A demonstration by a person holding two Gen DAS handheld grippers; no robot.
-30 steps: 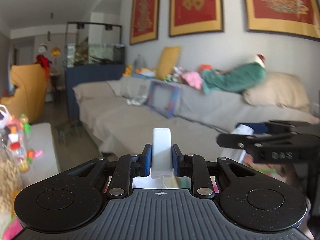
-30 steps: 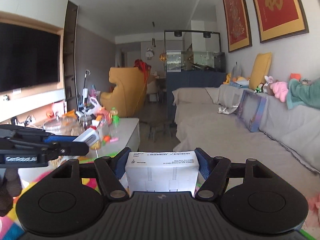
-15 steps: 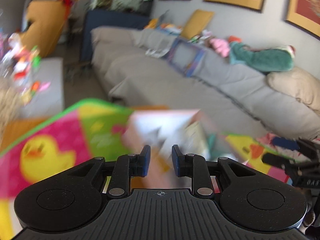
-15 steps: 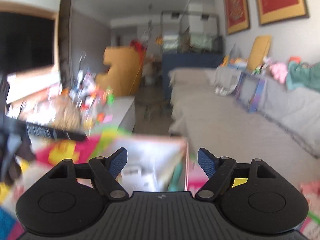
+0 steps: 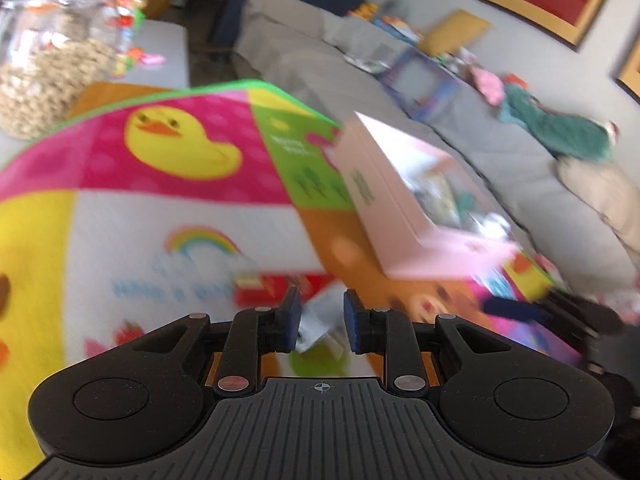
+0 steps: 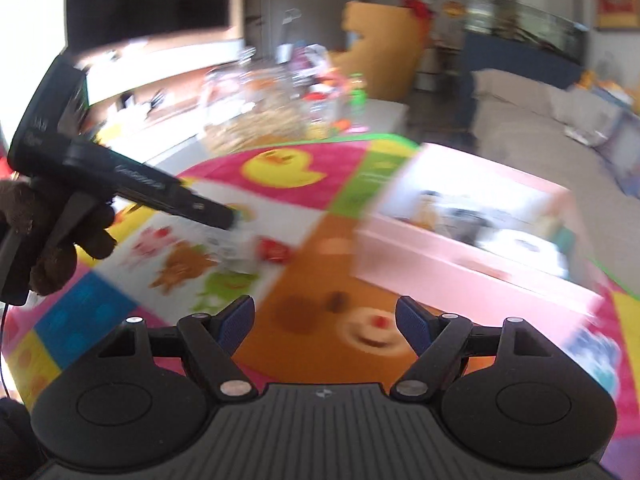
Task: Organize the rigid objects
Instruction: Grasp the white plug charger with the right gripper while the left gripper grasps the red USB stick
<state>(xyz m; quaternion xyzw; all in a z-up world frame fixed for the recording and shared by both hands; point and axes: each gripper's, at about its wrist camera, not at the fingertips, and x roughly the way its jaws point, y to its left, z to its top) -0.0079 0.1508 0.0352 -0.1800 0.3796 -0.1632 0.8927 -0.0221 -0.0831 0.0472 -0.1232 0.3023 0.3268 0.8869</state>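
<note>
Ahead, pink box (image 6: 472, 240), beyond right tool (image 6: 325, 320)

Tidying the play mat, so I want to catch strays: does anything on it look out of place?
A few small items lie loose on the mat, apart from the pink box; blur hides what they are.

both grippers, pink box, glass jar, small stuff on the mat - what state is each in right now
left gripper: open, narrow gap, holding nothing
right gripper: wide open, empty
pink box: lying on the play mat, contents visible from above; too blurred to tell whether it is uncovered
glass jar: upright, partly filled with tan pieces
small items: loose on the mat, blurred
</note>
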